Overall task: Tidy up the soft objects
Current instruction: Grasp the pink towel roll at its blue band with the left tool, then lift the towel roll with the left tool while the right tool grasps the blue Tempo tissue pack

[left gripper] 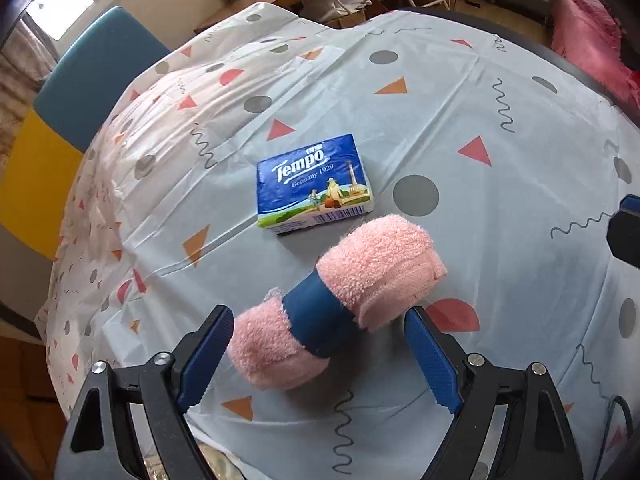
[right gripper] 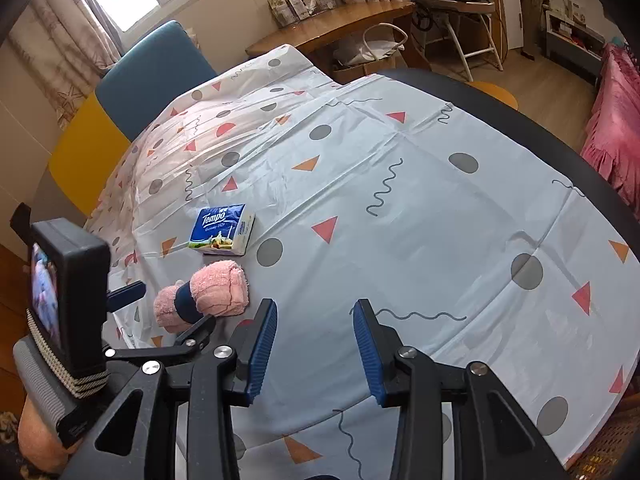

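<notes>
A rolled pink towel (left gripper: 384, 264) with a dark blue band around its middle lies on the patterned tablecloth (left gripper: 500, 216). My left gripper (left gripper: 319, 314) hovers over its near end, open. Its blue pads (left gripper: 208, 356) stand either side of the roll without pressing on it. Just beyond the towel lies a blue Tempo tissue pack (left gripper: 314, 184), flat on the cloth. In the right wrist view the towel (right gripper: 218, 290) and the tissue pack (right gripper: 222, 230) are at the left. My right gripper (right gripper: 316, 306) is partly open above bare cloth, with nothing between its fingers.
A chair with a blue back and yellow seat (right gripper: 152, 68) stands at the table's far left edge. A wooden desk (right gripper: 340, 20) and a white frame stand behind. Pink fabric (right gripper: 616, 132) hangs at the right. The dark table rim (right gripper: 520, 120) shows beyond the cloth.
</notes>
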Demonstrator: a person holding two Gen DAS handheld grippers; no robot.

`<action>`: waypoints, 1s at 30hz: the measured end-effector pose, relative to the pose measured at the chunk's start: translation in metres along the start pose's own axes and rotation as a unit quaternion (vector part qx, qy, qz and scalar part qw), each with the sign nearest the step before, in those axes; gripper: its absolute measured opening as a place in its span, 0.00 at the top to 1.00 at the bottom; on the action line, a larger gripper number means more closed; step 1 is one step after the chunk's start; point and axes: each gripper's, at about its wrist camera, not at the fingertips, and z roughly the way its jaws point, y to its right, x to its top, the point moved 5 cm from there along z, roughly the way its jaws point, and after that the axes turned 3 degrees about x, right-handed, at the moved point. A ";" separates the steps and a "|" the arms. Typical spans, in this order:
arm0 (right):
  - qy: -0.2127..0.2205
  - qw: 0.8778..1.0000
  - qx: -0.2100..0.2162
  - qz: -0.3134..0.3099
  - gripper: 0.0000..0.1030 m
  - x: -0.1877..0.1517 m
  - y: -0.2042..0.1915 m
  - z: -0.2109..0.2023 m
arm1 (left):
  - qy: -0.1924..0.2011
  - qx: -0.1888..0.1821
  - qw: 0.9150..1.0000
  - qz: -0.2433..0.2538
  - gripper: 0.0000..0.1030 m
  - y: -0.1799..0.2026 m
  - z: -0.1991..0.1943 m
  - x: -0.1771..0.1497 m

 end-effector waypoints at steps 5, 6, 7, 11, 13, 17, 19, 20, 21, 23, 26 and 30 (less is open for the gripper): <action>-0.009 1.000 0.001 -0.001 0.61 -0.001 0.000 0.004 | -0.009 -0.046 0.999 -0.027 0.44 0.004 0.013 0.000; -0.009 1.000 0.000 -0.001 0.61 -0.001 0.000 0.004 | -0.011 -0.051 0.998 -0.032 0.52 0.004 0.012 -0.001; -0.008 1.000 -0.001 -0.002 0.61 -0.002 0.000 0.004 | -0.015 -0.059 0.997 -0.042 0.54 0.004 0.009 -0.003; -0.009 1.000 -0.001 -0.010 0.61 -0.003 -0.002 0.005 | -0.029 -0.093 0.989 -0.108 0.56 0.002 -0.006 -0.021; -0.012 1.000 -0.003 -0.019 0.61 -0.004 -0.003 0.005 | -0.043 -0.099 0.984 -0.138 0.56 0.005 -0.015 -0.039; -0.037 0.998 0.011 -0.040 0.61 -0.008 -0.012 0.009 | -0.045 -0.116 0.976 -0.178 0.56 0.016 -0.043 -0.074; -0.047 0.996 0.021 -0.079 0.61 -0.004 -0.026 0.010 | -0.040 -0.120 0.974 -0.188 0.56 0.023 -0.056 -0.088; -0.047 0.993 0.023 -0.109 0.61 0.000 -0.034 0.011 | -0.036 -0.119 0.973 -0.195 0.56 0.026 -0.060 -0.096; -0.043 0.988 0.025 -0.146 0.61 0.006 -0.042 0.013 | -0.031 -0.118 0.972 -0.202 0.56 0.029 -0.066 -0.103; -0.035 0.973 0.023 -0.226 0.62 0.016 -0.059 0.022 | -0.018 -0.109 0.972 -0.207 0.56 0.034 -0.072 -0.115; -0.057 0.947 0.022 -0.315 0.54 0.029 -0.079 0.048 | -0.007 -0.103 0.974 -0.202 0.56 0.048 -0.072 -0.132; -0.071 0.916 -0.009 -0.394 0.42 0.042 -0.107 0.084 | 0.016 -0.101 0.976 -0.194 0.56 0.056 -0.067 -0.134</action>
